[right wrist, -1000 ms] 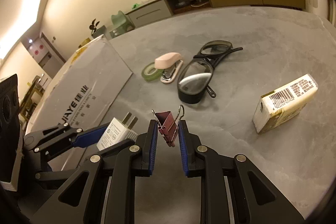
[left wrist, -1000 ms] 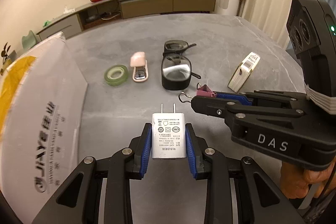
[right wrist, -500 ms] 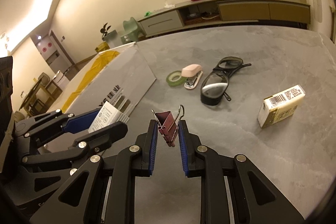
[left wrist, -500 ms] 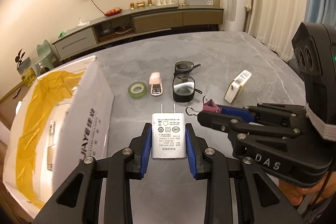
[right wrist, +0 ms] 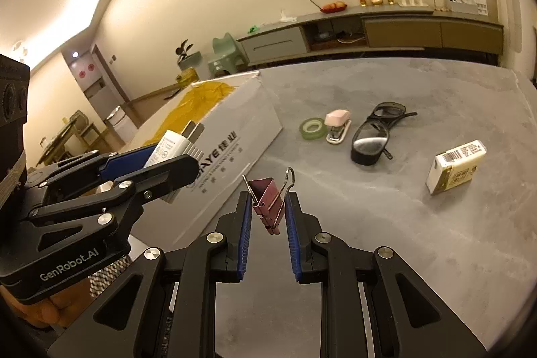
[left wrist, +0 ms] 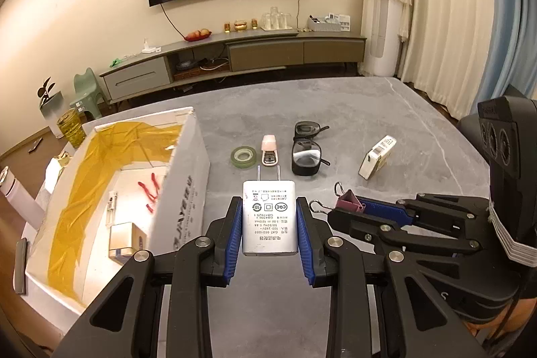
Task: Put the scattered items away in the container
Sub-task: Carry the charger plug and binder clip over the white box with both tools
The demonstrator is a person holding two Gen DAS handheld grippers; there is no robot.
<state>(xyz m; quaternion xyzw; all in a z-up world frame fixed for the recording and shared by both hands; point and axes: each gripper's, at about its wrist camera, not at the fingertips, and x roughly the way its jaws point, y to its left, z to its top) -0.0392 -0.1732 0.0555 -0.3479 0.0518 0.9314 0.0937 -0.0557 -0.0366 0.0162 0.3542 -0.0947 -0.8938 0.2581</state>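
My left gripper (left wrist: 269, 217) is shut on a white plug charger (left wrist: 269, 218), held above the grey table just right of the open white cardboard box (left wrist: 183, 190). The right gripper (right wrist: 267, 210) is shut on a maroon binder clip (right wrist: 267, 197) and hangs to the right of the left one; it shows as black fingers (left wrist: 386, 217) in the left wrist view. The left gripper (right wrist: 167, 153) with the charger (right wrist: 169, 146) appears at the left of the right wrist view, in front of the box (right wrist: 231, 150). Inside the box lie a small carton (left wrist: 126, 242), a red item and a clear pen-like item.
On the table beyond lie a green tape roll (left wrist: 244, 156), a pink stapler (left wrist: 269, 150), two pairs of dark glasses (left wrist: 306, 153) and a small white-and-yellow pack (left wrist: 377, 156). A low TV cabinet (left wrist: 268, 52) lines the far wall. A white bottle (left wrist: 16, 200) stands left of the box.
Both grippers have risen and pulled back from the table with their items still held. The box's open top and its contents have come into the left wrist view.
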